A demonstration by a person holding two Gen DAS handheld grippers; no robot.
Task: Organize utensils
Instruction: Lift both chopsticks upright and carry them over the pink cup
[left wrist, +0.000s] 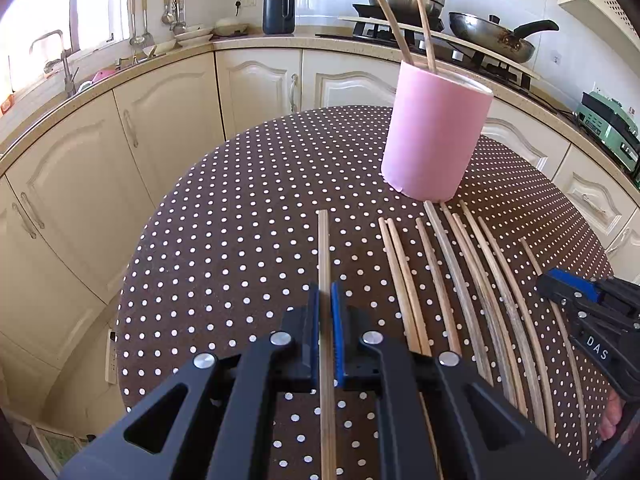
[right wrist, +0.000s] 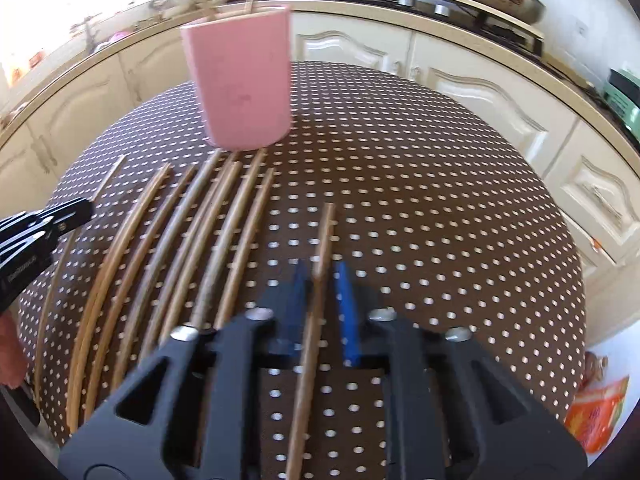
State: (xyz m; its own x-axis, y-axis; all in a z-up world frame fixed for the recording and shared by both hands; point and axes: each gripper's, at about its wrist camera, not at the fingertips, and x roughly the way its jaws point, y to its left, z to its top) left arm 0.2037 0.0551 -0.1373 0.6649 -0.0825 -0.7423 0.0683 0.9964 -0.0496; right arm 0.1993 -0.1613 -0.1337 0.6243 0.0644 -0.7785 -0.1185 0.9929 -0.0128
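Left gripper (left wrist: 325,300) and right gripper (right wrist: 324,280), fingers each clamped on one chopstick (left wrist: 324,248), risk toppling the pink holder (left wrist: 434,136) at 12 o'clock if long ends swing.

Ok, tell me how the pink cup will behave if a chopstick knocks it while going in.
The pink cup is tall for its base, so a knock near the rim could probably tip it. It looks light, with only two chopsticks leaning inside, and may slide on the dotted tablecloth. Those leaning sticks might shift its balance slightly.
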